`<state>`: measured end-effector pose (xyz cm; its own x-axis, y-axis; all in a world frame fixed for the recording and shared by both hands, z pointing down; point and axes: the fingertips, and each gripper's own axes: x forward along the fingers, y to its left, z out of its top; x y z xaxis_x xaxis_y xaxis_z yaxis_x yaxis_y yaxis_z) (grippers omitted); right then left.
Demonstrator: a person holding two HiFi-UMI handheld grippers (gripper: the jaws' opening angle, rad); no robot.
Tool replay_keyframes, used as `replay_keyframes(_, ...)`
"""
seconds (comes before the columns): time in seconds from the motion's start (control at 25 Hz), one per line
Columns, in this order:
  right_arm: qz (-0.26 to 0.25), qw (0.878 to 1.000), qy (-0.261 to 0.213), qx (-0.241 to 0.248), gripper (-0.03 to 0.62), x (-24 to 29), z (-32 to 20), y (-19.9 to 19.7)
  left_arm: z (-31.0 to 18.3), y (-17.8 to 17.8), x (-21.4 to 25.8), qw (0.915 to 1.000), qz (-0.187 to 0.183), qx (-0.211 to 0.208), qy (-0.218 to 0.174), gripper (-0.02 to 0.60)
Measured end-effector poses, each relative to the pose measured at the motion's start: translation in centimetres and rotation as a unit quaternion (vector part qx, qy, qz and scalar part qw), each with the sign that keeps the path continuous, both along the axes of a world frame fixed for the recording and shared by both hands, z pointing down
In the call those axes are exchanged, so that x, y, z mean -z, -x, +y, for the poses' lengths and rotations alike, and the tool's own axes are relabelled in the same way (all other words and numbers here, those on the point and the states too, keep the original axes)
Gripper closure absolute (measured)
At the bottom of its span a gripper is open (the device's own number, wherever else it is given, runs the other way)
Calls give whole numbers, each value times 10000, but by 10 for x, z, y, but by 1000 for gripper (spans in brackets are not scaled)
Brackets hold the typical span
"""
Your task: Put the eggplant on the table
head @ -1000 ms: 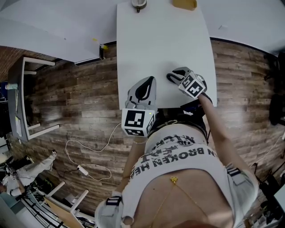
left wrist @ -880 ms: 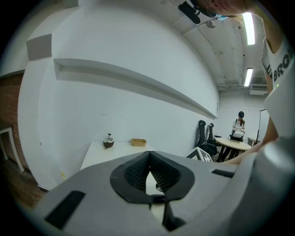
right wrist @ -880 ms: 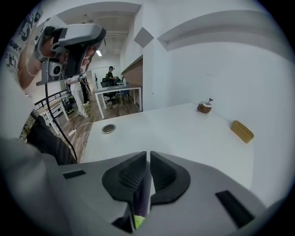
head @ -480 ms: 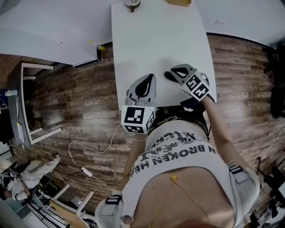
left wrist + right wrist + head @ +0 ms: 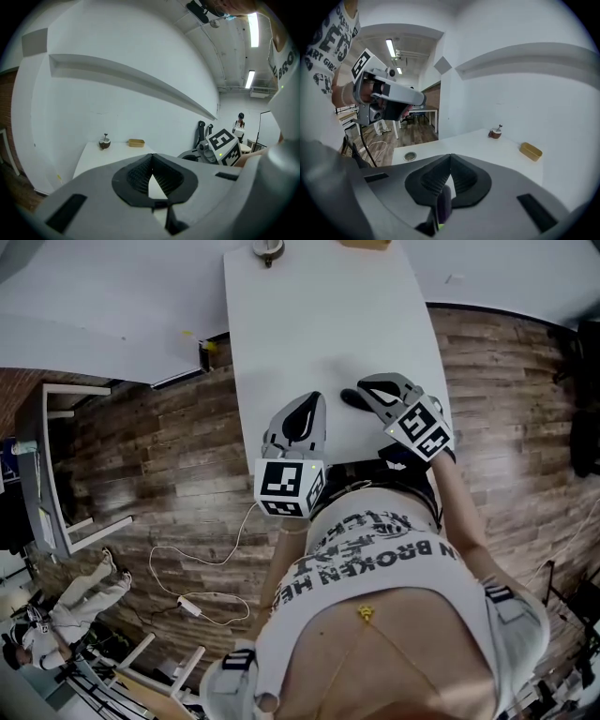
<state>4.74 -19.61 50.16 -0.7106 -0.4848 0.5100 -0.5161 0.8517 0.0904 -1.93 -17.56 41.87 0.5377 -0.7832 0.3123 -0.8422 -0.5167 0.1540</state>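
Purple in the right gripper's (image 5: 450, 159) closed jaws: grips the eggplant (image 5: 442, 204) over the white table's (image 5: 309, 324) near end, nose tilted downward; holds left gripper (image 5: 151, 161) alongside, shut, empty, nearly level.

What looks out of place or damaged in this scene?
Nothing is spilled or damaged. One small oddity: the eggplant sits deep in the right gripper, near the base of its shut jaws, not at the tips.

I log a white rectangular table (image 5: 319, 324) standing on a brown wooden plank floor (image 5: 150, 427). At its far end sit a small round brown bowl (image 5: 267, 249) with a stick in it and a shallow yellow rectangular tray (image 5: 366, 244), apart from each other.
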Motion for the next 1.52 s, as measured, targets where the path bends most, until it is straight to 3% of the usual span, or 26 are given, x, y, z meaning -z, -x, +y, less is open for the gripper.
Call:
replay_keyframes(0.4, -762, 9957, -487, -209, 586, 65, 8, -2, -2, -15, 13, 9996, 72, -160, -207, 575)
replay_keyframes(0.72, -1490, 9845, -893, -223, 583, 121, 14, -3, -8, -27, 46, 9978, 142, -250, -605, 575)
replay_keyframes(1.2, -1931, 9725, -1246, -374, 585, 167, 20, -7, -10, -38, 82, 9931, 345, -387, -1056, 575)
replay_keyframes(1.52, -1982, 9710, -1266, -420, 585, 173, 21, -7, -7, -37, 90, 9917, 380, -395, -1167, 575)
